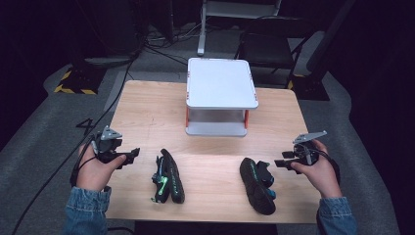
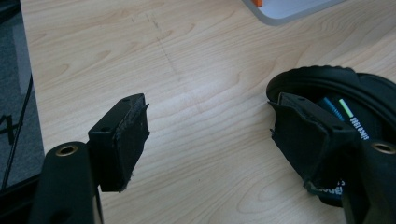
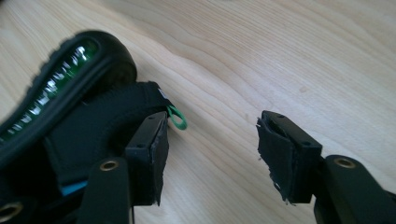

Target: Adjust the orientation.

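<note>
Two black shoes with green markings lie on their sides on the wooden table [image 1: 147, 112]. The left shoe [image 1: 169, 177] rests just right of my left gripper [image 1: 133, 155], whose jaws stand open and empty. In the left gripper view the left gripper [image 2: 212, 107] has bare wood between its jaws, and the shoe [image 2: 327, 81] shows behind the right-hand jaw. The right shoe [image 1: 257, 185] sits just left of my right gripper [image 1: 284, 163]. In the right gripper view the right gripper [image 3: 215, 126] is open over bare wood, with the shoe [image 3: 70, 70] beside its left-hand jaw.
A white two-level stand [image 1: 221, 81] with orange posts sits at the back middle of the table; its base corner [image 2: 289, 7] appears in the left gripper view. Cables and a chair are on the dark floor beyond the table.
</note>
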Motion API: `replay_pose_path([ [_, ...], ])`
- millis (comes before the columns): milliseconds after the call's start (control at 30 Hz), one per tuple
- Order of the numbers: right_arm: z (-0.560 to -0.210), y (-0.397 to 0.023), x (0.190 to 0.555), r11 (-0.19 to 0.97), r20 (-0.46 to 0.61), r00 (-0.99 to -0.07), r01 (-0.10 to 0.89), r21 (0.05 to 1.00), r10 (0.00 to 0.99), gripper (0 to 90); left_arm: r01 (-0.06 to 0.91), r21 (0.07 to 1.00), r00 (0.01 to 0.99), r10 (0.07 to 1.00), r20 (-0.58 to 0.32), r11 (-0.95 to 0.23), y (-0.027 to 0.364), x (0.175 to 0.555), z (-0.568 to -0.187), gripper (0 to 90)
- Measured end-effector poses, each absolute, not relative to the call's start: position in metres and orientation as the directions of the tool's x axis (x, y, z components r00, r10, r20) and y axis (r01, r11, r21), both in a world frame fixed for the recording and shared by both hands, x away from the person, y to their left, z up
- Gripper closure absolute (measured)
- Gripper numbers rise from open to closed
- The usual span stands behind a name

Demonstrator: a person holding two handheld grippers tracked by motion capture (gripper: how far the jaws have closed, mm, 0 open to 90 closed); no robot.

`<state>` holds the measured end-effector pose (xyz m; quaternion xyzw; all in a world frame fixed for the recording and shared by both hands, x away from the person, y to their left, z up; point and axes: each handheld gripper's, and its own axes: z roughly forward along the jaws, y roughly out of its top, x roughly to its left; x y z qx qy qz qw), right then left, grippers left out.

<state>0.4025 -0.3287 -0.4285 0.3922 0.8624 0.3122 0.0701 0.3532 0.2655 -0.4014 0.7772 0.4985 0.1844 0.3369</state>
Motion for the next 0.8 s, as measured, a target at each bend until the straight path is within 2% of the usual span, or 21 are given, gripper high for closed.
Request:
replay_pose_path([
  [167,-0.431,-0.332,0.397,0.46,0.137,-0.654,0.65,0.605,0.744,48.5,0.619,0.751,0.512,0.843,-0.165,-0.229,0.257,0.356,-0.393,26.3],
  [367,-0.434,-0.333,0.392,0.479,0.121,-0.648,0.664,0.574,0.752,48.8,0.588,0.773,0.514,0.848,-0.13,-0.238,0.249,0.361,-0.388,23.7],
  [400,-0.436,-0.334,0.391,0.474,0.131,-0.635,0.683,0.556,0.762,53.6,0.576,0.782,0.514,0.85,-0.119,-0.239,0.249,0.364,-0.389,22.3],
  [433,-0.436,-0.334,0.391,0.474,0.131,-0.635,0.683,0.556,0.762,53.6,0.576,0.782,0.514,0.85,-0.119,-0.239,0.249,0.364,-0.389,20.7],
  [467,-0.437,-0.333,0.389,0.476,0.138,-0.635,0.689,0.547,0.76,57.3,0.562,0.794,0.506,0.856,-0.107,-0.233,0.248,0.367,-0.39,19.4],
  [800,-0.451,-0.318,0.391,0.512,0.126,-0.677,0.652,0.559,0.725,61.6,0.532,0.818,0.502,0.859,-0.098,-0.218,0.243,0.372,-0.392,17.3],
])
